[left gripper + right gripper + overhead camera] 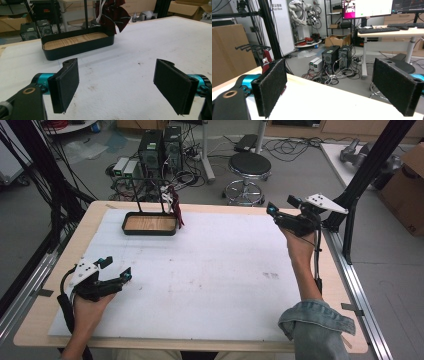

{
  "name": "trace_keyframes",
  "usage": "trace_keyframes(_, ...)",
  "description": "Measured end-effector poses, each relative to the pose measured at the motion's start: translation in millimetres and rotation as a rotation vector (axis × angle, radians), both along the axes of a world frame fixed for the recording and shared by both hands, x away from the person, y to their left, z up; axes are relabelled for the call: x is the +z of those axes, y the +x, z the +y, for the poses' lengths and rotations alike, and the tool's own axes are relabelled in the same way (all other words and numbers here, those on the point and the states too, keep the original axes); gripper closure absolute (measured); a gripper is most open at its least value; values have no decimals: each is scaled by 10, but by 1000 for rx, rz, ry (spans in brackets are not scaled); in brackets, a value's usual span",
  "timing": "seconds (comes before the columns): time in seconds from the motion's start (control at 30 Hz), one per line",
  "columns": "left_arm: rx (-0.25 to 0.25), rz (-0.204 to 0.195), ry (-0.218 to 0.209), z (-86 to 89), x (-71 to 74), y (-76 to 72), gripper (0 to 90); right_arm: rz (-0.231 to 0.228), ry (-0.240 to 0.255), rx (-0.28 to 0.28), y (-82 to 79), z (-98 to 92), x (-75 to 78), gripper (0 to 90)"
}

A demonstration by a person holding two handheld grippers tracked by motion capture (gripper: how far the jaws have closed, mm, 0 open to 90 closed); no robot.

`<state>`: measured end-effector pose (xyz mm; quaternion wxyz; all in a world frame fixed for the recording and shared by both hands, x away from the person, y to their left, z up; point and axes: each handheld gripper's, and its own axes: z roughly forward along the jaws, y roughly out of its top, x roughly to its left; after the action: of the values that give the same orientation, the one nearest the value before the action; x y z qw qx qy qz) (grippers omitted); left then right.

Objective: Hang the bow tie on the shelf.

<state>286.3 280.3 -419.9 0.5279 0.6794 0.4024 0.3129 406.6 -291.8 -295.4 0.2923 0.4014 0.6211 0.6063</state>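
I see the bench [327,270] first, a pale wooden top with a big white sheet [200,270] covering most of it. Toward its far left sits a black tray [150,224] with a wood-grain floor, and a thin black frame rises from its back edge. A dark red cloth [113,13] hangs from that frame at the tray's right end.

My left gripper [115,269] is low at the near left corner of the sheet, its fingers [65,85] spread wide, released, holding nothing and hovering clear of the surface. My right gripper [281,205] is lifted at the far right edge of the bench, well apart from the tray; its fingers [272,86] are likewise splayed open and empty, pointing out over the bench edge toward the room.
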Motion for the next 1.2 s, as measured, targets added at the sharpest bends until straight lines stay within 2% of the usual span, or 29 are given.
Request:
trace_keyframes(0.37,17,6,4,30,-16,-2,208,-23,31,-49,-471,-334,-275,114)
trace_keyframes(0.57,23,7,7,39,-18,-3,208,-42,47,-77,-741,-411,-489,113)
trace_keyframes(0.6,23,7,7,39,-19,-4,208,-29,47,-79,-769,-415,-515,112)
trace_keyframes(0.67,26,9,7,39,-20,-7,208,-46,48,-84,-844,-426,-604,111)
trace_keyframes(0.8,30,12,8,50,-23,-7,208,-24,69,-92,-977,-433,-788,112)
trace_keyframes(0.97,44,30,15,74,-47,6,208,-8,20,-101,-1122,-333,-1051,112)
trace_keyframes(1.03,49,31,15,85,-49,6,208,-5,8,-103,-1153,-311,-1105,112)
trace_keyframes(1.2,59,32,14,97,-52,6,207,2,26,-103,-1207,-320,-1170,112)
